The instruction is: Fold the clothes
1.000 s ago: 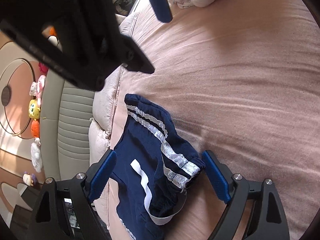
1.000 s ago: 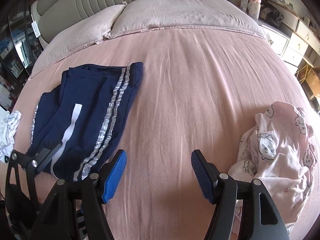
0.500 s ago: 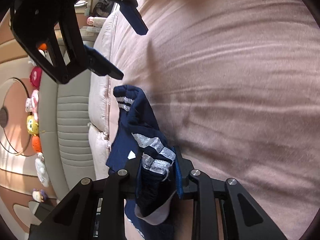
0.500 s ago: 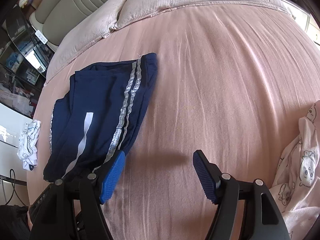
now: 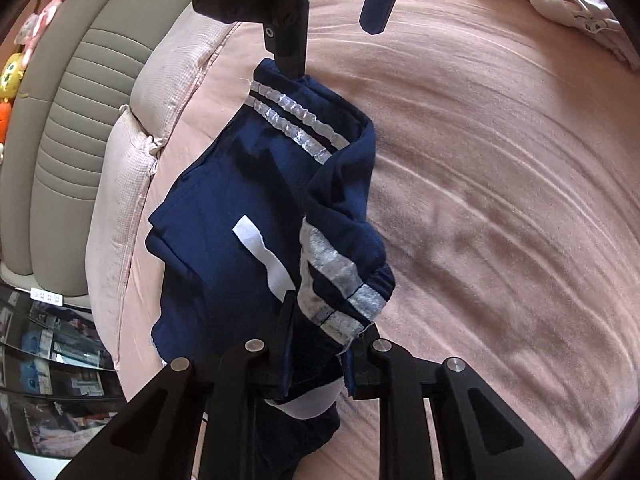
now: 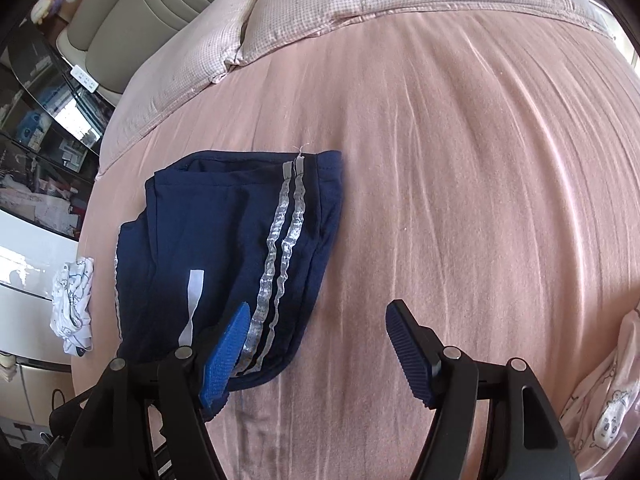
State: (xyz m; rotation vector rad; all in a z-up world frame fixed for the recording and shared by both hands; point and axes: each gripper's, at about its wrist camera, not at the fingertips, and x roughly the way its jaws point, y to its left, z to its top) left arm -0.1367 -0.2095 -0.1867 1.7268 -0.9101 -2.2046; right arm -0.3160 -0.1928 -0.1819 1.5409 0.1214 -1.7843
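Navy blue shorts [image 5: 244,200] with silver side stripes and a white drawstring lie on the pink bed [image 5: 500,200]. My left gripper [image 5: 320,344] is shut on the shorts' waistband end and lifts it off the bed. In the right wrist view the shorts [image 6: 240,240] lie to the left, folded lengthwise. My right gripper [image 6: 316,352] is open, its left finger over the shorts' near edge. It also shows in the left wrist view [image 5: 336,20], above the shorts' hem.
Two pink pillows [image 6: 280,12] and a padded beige headboard [image 6: 140,0] lie beyond the shorts. A pale printed garment [image 6: 608,412] lies bunched at the right. A small white garment [image 6: 74,304] sits at the bed's left edge, beside shelves.
My left gripper shut on the shorts' waistband end and raised it. My right gripper moved left and forward over the shorts, staying open.
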